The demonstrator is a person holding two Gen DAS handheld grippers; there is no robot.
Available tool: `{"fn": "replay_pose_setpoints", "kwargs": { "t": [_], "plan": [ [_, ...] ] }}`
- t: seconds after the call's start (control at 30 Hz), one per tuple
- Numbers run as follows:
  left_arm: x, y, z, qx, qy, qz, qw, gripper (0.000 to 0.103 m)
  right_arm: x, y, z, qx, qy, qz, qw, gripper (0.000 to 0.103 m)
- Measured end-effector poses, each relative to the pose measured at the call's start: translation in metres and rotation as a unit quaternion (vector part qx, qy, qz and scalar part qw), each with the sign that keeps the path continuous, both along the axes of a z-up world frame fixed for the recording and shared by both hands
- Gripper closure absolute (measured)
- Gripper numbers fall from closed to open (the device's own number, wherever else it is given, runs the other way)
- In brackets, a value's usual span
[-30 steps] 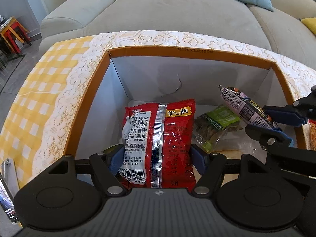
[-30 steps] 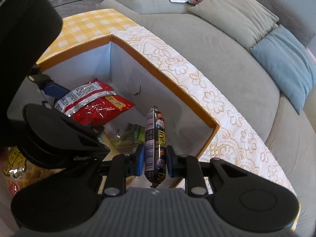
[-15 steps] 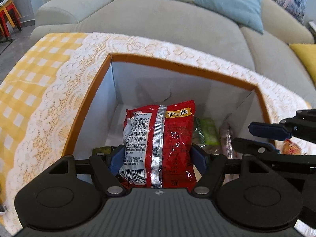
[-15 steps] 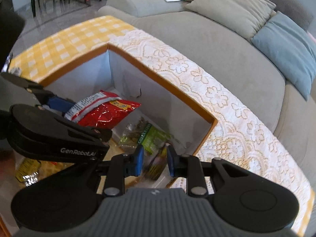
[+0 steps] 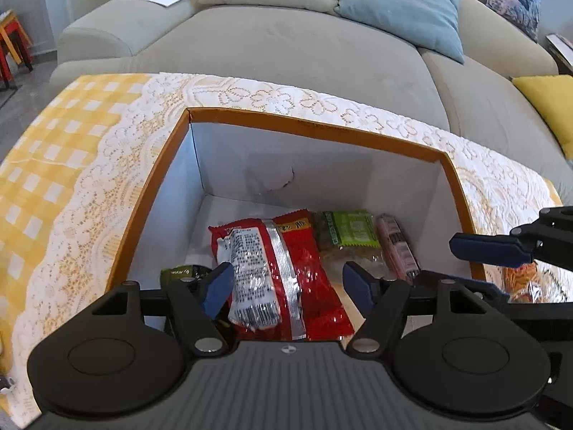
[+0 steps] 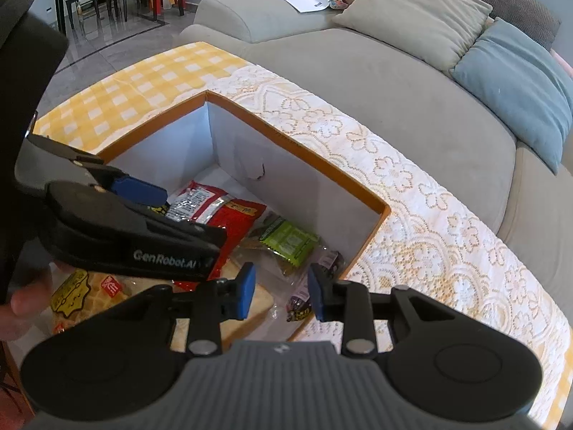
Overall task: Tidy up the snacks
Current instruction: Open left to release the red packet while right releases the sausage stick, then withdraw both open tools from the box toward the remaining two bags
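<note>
An orange-rimmed box [image 5: 311, 127] with white walls holds the snacks. My left gripper [image 5: 286, 286] hangs low inside it, shut on the lower end of a red snack bag [image 5: 283, 251]. The bag leans away towards the far wall. A dark sausage stick [image 5: 397, 247] lies on the floor along the right wall, beside a green packet [image 5: 352, 231]. My right gripper [image 6: 282, 292] hovers above that sausage [image 6: 304, 297]. Its jaws are opening and nothing is between the pads. In the right wrist view the left gripper [image 6: 193, 215] reaches in from the left over the red bag [image 6: 236, 215].
A clear bag of sliced bread [image 6: 250, 304] and a dark green packet [image 5: 179, 272] also lie in the box. A yellow waffle pack [image 6: 78, 294] sits outside near a person's hand [image 6: 21, 304]. A checked, lace-edged cloth [image 5: 71, 179] covers the table; a grey sofa [image 5: 286, 46] stands behind.
The sausage left the right gripper and now lies in the box by the right wall. The right jaws have widened and risen a little. The left gripper keeps the red bag, now tilted.
</note>
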State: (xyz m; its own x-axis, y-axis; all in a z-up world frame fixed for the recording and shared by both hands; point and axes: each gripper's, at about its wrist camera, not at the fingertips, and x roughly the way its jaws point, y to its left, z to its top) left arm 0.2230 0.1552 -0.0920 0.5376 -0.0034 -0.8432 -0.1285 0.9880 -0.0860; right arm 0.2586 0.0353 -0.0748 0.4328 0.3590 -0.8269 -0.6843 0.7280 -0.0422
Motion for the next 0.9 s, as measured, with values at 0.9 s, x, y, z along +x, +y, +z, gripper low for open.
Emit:
{"fn": "replay_pose_setpoints", "kwargs": {
  "t": [0.9],
  "plan": [
    [-0.091,-0.151,0.041,0.072,-0.033,-0.12,0.9897,0.021,-0.11,-0.173,0.011,0.076,-0.045,-0.177,0.98,0.06]
  ]
}}
